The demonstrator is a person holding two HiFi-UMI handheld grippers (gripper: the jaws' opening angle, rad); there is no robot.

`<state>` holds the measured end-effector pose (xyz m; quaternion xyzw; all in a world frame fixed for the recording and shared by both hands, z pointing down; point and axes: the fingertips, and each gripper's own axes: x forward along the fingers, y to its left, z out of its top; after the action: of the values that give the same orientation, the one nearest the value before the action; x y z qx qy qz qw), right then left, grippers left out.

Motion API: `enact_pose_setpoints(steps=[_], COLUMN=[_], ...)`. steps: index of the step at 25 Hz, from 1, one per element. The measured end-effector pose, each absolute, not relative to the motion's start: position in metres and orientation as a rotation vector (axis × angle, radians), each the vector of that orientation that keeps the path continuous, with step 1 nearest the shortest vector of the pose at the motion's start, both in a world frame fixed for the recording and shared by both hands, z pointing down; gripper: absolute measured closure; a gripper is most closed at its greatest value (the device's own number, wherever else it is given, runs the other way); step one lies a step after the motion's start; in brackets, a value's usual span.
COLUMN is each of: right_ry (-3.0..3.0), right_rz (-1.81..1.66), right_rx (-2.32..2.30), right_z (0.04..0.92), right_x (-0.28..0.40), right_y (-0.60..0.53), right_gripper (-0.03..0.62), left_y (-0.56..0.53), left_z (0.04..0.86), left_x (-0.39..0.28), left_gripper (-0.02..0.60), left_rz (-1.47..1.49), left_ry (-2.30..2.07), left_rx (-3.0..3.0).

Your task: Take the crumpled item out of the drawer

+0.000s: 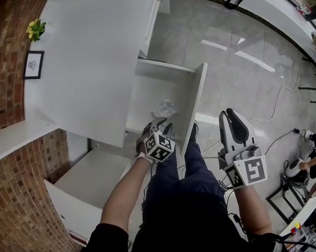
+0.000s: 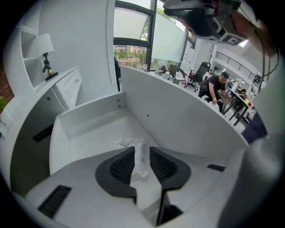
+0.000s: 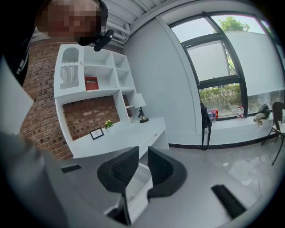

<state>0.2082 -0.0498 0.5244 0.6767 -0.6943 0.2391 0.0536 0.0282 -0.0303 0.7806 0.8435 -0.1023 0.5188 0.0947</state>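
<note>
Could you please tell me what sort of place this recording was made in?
Probably an office or lab with a mock home-study corner: a white desk with an open drawer stands by a brick wall, while office chairs and a person at a work table show beyond.

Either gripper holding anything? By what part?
Nothing gripped yet: the crumpled item sits between the left gripper's open jaws, on the drawer floor; right gripper empty.

White crumpled paper [image 1: 166, 107] in a white drawer [image 1: 196, 98]. Red-brown brick wall [image 1: 6, 76], glossy grey floor [image 1: 239, 68], navy trousers [image 1: 201, 173]. Right gripper [image 1: 231, 113] grey with black, its cube patterned in black-and-white squares.
</note>
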Motion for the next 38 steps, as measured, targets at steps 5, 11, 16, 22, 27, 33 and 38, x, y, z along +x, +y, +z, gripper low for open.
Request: enact_pose_setpoints(steps=[5, 11, 16, 22, 27, 33, 38], right_ry=[-2.094, -2.080, -2.072, -2.070, -2.091, -2.109, -2.120], right_rz=[0.754, 0.779, 0.788, 0.799, 0.803, 0.801, 0.791], right_rx=[2.052, 2.050, 2.051, 2.033, 2.006, 1.992, 1.986], right_z=[0.534, 0.540, 0.545, 0.551, 0.550, 0.549, 0.544], right_x=[0.211, 0.214, 0.220, 0.220, 0.216, 0.213, 0.210], right_y=[-0.051, -0.052, -0.050, -0.047, -0.043, -0.043, -0.043], right_gripper=[0.533, 0.533, 0.533, 0.537, 0.540, 0.543, 0.546], left_y=[-0.033, -0.032, -0.031, -0.031, -0.031, -0.030, -0.035], left_z=[0.806, 0.830, 0.849, 0.862, 0.862, 0.858, 0.848], left_x=[0.029, 0.030, 0.030, 0.030, 0.030, 0.029, 0.029], left_gripper=[0.479, 0.479, 0.479, 0.492, 0.532, 0.557, 0.563], left_rz=[1.656, 1.771, 1.871, 1.935, 1.931, 1.919, 1.873], left_ry=[-0.243, -0.151, -0.081, -0.043, -0.055, -0.074, -0.137], left_rx=[2.459, 2.398, 2.369, 2.354, 2.343, 2.337, 2.342])
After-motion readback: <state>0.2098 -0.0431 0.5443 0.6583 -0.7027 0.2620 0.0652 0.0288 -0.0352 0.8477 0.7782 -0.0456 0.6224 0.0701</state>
